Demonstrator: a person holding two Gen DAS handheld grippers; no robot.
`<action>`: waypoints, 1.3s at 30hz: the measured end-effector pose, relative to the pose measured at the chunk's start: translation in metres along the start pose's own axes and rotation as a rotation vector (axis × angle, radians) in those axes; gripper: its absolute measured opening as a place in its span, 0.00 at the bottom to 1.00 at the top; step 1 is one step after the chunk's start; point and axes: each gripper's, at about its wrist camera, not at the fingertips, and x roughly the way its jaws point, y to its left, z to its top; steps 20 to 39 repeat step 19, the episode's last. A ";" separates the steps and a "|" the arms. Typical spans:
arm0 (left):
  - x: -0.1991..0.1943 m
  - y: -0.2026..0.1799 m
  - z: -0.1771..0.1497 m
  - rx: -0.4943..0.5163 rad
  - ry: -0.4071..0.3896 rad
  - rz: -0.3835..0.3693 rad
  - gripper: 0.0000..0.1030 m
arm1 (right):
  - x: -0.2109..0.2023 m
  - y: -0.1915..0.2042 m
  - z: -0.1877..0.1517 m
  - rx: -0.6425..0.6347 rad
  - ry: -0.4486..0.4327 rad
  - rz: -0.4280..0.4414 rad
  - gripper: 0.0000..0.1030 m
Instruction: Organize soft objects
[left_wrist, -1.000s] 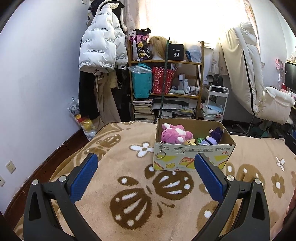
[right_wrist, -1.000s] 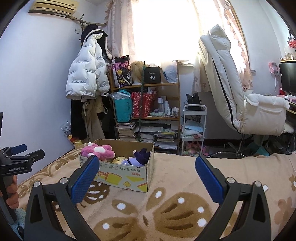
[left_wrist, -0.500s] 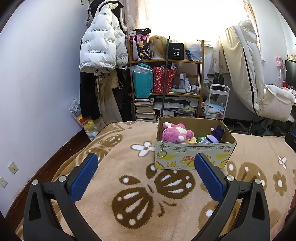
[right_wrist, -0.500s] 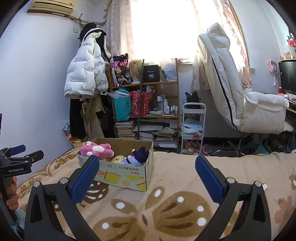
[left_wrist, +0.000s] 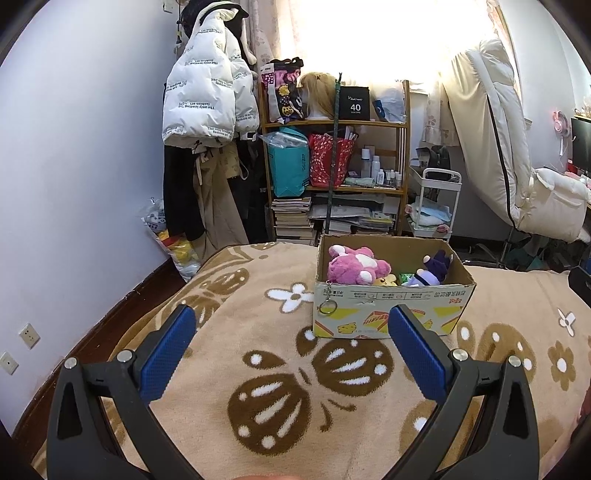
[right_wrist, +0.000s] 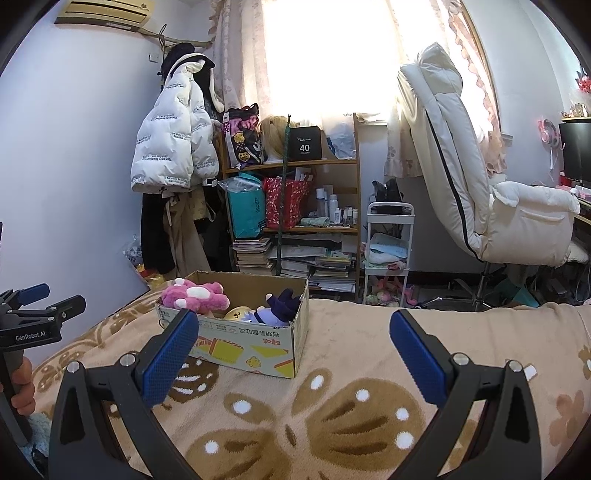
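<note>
While both claws hang spread wide over the bed (left_wrist: 221, 369) and grip nothing, a box (left_wrist: 391, 306) sits near the bed's far edge. The left claw (left_wrist: 291, 354) faces the box's long front; the right claw (right_wrist: 295, 354) sees it from the right, with the left claw (right_wrist: 37, 306) at that view's left edge. Inside the box lie a pink plush (left_wrist: 354, 266) at the left end, a purple doll (left_wrist: 432, 269) at the right, and a yellow toy (left_wrist: 386, 282) between them.

Both wrist views low over the blanket (left_wrist: 258, 295), sharing the box (right_wrist: 258, 350)
</note>
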 end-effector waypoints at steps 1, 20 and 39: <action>0.000 0.000 0.000 0.000 0.000 -0.001 0.99 | 0.000 0.000 -0.001 -0.003 0.000 0.000 1.00; 0.001 0.002 -0.001 0.004 0.008 -0.002 0.99 | -0.001 -0.004 0.000 0.000 0.000 -0.001 1.00; 0.001 0.002 -0.001 0.004 0.008 -0.002 0.99 | -0.001 -0.004 0.000 0.000 0.000 -0.001 1.00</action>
